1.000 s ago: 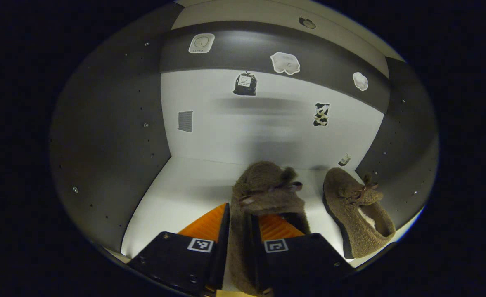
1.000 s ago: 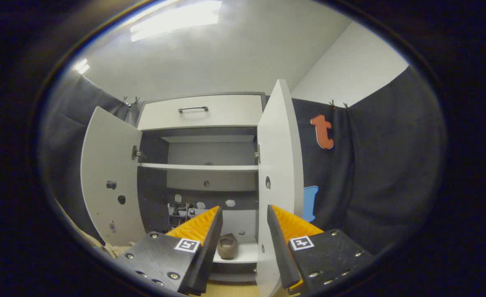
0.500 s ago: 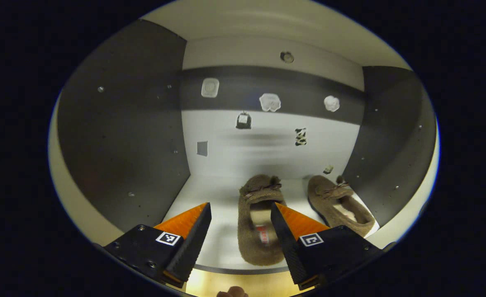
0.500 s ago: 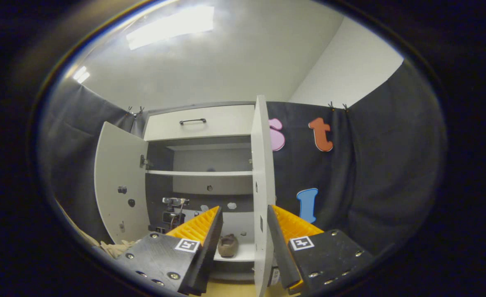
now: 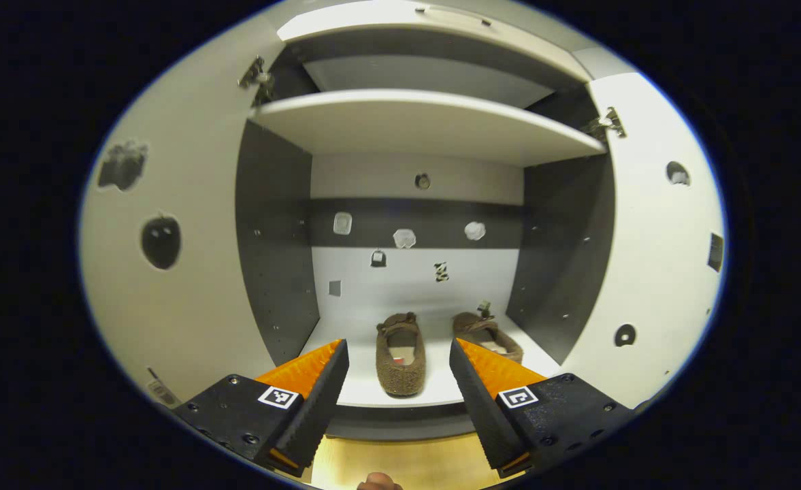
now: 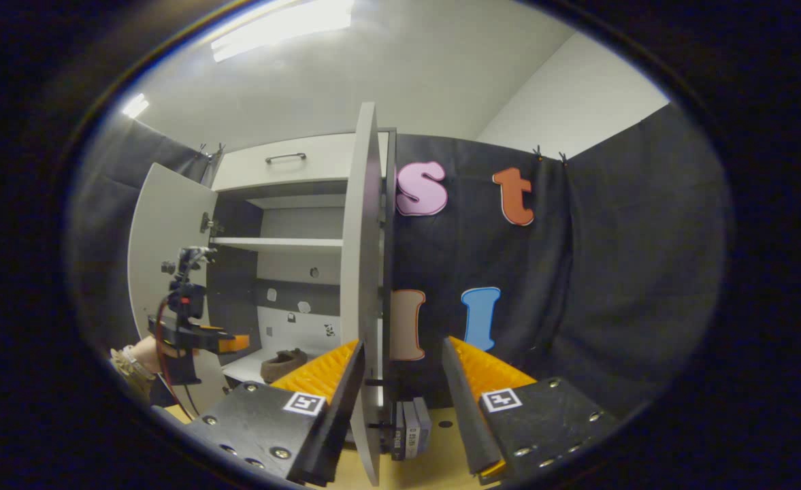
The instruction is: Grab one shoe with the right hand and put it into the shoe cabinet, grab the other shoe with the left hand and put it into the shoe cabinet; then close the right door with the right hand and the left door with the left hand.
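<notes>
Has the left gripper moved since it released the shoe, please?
Yes. The left gripper has backed out of the cabinet: the shoe and back wall now look farther away, and the upper shelf shows.

The right gripper (image 6: 397, 371) is seen with its jaws apart and nothing held. The white right door (image 6: 361, 272) of the shoe cabinet is viewed edge-on, just ahead of the gap. Past it, one brown fuzzy shoe (image 6: 284, 363) lies on the white bottom shelf (image 6: 247, 367). At far left, the other gripper (image 6: 199, 337) is held by a hand (image 6: 143, 354), probably empty.
</notes>
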A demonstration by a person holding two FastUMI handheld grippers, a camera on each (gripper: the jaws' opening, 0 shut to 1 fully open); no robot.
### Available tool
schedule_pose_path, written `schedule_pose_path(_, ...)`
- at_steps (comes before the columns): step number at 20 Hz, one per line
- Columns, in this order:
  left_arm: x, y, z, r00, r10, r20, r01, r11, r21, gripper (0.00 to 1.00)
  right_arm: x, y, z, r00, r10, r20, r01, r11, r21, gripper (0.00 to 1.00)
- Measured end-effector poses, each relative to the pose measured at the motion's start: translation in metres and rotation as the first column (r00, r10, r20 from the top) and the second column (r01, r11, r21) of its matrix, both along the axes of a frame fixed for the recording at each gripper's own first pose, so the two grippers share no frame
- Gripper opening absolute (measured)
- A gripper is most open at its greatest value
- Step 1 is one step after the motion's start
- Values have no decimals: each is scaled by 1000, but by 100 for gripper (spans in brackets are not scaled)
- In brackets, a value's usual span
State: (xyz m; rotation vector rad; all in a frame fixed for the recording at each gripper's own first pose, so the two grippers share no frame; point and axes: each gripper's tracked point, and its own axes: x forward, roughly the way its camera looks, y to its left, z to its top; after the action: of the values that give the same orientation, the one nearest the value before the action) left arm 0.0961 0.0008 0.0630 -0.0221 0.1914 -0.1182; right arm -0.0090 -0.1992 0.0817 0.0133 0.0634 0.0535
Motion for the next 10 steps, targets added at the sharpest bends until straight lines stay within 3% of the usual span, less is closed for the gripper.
schedule_pose_path(1,-15,0,7,1000,-7,14,7,1000,7,89,5,-4,-7,1000,5,-13,-5,1000,4,78)
schedule_pose_path(5,-56,1,33,998,-15,60,14,1000,13,91,17,0,-21,997,65,-35,-64,998,24,82)
schedule_pose_path(6,-64,4,37,998,-8,62,7,1000,6,91,19,3,-22,996,83,-39,-82,996,23,87)
schedule_pose_path(10,-85,14,46,997,9,72,-9,1000,4,91,21,11,-22,990,131,-47,-130,991,26,82)
